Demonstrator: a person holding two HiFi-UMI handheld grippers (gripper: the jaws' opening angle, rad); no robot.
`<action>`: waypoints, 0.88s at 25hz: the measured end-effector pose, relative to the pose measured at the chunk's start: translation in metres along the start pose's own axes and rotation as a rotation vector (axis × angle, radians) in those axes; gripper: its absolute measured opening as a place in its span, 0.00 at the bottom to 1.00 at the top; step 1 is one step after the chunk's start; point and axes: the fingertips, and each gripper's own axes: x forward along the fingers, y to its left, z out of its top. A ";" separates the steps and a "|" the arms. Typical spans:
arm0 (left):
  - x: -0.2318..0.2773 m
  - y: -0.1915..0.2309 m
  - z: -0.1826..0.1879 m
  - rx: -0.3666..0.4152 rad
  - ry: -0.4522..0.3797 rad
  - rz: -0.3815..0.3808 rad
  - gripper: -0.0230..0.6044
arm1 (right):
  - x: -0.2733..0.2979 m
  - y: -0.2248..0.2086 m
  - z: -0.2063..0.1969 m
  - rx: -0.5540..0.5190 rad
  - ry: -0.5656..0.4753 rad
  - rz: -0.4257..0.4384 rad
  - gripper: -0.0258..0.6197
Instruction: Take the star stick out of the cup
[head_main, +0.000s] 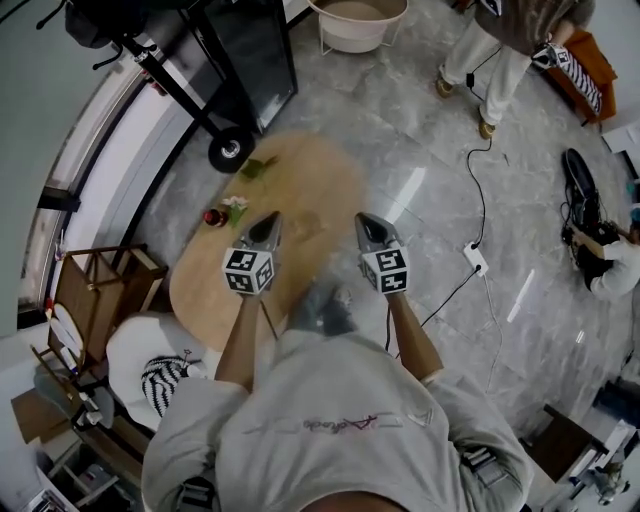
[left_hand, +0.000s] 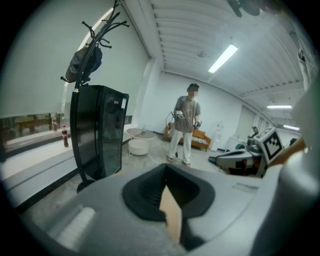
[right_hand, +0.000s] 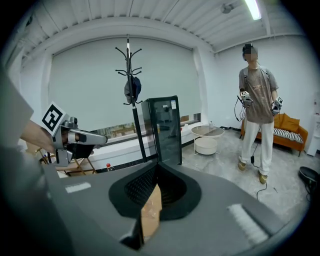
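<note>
A round wooden table (head_main: 300, 190) lies below me in the head view. Near its left edge sit a small red thing (head_main: 212, 216), a white and green thing (head_main: 236, 206) and a green leafy piece (head_main: 257, 168), all too small to name. I cannot make out a cup or a star stick. My left gripper (head_main: 268, 220) hovers over the table's left half and my right gripper (head_main: 365, 220) over its right edge. Both are shut and empty. In the gripper views the left gripper (left_hand: 167, 172) and the right gripper (right_hand: 157, 172) show only a thin slit of wood between the jaws.
A black cabinet (head_main: 245, 55) and a coat stand (right_hand: 131, 90) stand past the table. A white round side table (head_main: 358, 22) and a standing person (head_main: 500, 45) are farther off. A power strip with cable (head_main: 475, 258) lies on the floor at right. A wooden chair (head_main: 100, 285) is at left.
</note>
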 end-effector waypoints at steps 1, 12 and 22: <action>0.002 0.002 -0.006 -0.007 0.008 0.001 0.03 | 0.004 -0.002 -0.005 0.006 0.005 0.000 0.05; 0.034 0.034 -0.070 -0.087 0.074 0.016 0.03 | 0.051 -0.017 -0.065 0.048 0.088 0.004 0.05; 0.050 0.066 -0.154 -0.164 0.168 0.024 0.03 | 0.092 -0.003 -0.144 0.103 0.195 0.018 0.05</action>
